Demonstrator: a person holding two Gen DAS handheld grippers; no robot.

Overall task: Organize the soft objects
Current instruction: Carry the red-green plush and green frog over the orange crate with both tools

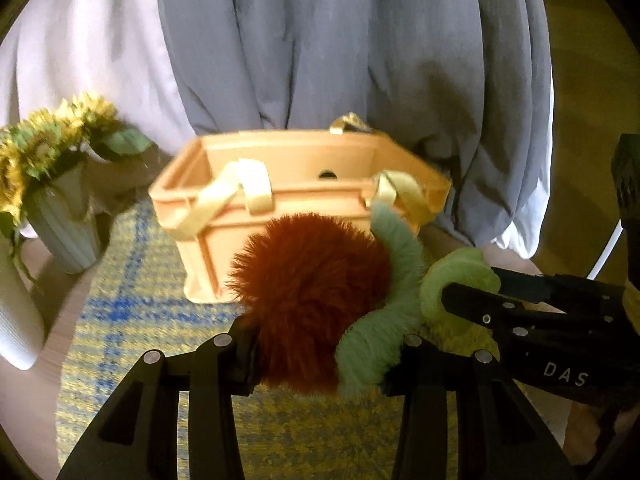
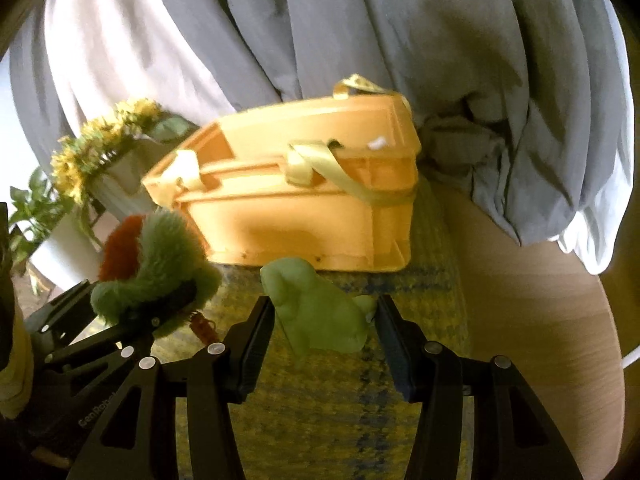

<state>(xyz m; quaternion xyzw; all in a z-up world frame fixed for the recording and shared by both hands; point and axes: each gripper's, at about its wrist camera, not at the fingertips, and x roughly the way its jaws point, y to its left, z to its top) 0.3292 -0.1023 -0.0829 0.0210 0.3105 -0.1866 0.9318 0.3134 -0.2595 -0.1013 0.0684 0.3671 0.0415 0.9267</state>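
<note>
Item: two plush pieces, lifted, bound for the crate (image 1: 304,168).
Left gripper (image 1: 328,354) clamps the pompom (image 1: 308,292); right gripper (image 2: 324,320) clamps the green toy (image 2: 320,312); I clear the near rim first.

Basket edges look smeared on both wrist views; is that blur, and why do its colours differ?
Left wrist view: basket and sunflowers softly motion-blurred, basket pale peach. Right wrist view: basket also soft-edged, cast strongly yellow-orange; fisheye bends its rim.
</note>
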